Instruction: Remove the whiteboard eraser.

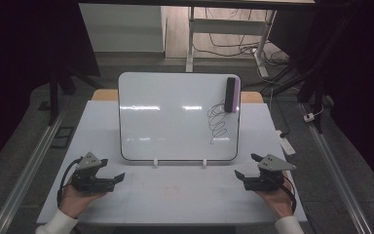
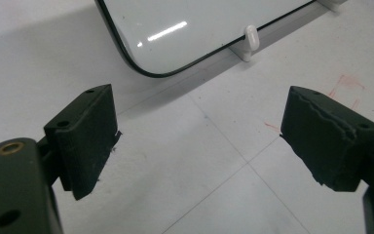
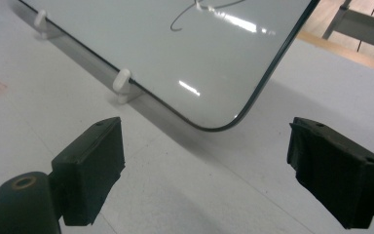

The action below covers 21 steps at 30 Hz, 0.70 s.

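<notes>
Dim room, glare streaks on whiteboard [image 1: 175, 117]

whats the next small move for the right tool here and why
Probably lift the right tool up and forward toward the eraser at the whiteboard's upper right. Its jaws stand open and empty over the table, and a black scribble sits just below the eraser, so wiping looks likely. The left tool is also open and empty.

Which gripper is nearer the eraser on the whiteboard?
Right. The right gripper sits below the eraser on its side of the whiteboard; the left gripper is diagonally across.
</notes>
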Motion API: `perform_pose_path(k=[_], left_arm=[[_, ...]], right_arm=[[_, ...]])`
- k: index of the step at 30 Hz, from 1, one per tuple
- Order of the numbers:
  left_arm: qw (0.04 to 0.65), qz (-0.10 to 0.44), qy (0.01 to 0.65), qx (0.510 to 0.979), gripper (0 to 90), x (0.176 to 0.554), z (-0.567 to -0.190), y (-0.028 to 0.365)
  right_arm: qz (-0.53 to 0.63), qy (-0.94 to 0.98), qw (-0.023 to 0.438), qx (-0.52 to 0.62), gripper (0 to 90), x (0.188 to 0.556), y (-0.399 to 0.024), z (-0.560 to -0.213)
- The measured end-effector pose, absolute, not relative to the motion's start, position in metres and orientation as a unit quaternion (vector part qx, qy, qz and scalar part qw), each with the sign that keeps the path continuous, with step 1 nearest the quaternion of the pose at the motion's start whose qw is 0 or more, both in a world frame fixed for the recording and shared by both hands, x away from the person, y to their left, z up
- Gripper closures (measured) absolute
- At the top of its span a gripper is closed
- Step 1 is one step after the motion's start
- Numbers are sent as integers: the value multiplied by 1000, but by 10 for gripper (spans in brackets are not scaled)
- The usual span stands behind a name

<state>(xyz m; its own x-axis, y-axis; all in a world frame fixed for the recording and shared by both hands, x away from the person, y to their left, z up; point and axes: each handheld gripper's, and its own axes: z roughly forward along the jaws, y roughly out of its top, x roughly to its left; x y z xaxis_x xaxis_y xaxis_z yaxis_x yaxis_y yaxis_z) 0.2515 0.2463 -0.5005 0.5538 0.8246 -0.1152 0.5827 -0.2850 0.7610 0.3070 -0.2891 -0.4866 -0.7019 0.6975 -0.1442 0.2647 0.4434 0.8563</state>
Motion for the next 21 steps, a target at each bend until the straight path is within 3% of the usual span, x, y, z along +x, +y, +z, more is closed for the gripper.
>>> perform_pose_path(k=[21], left_arm=[[405,143,443,787,145,258,-505,247]], right_arm=[[465,788,242,322,199,305,-293,-482]])
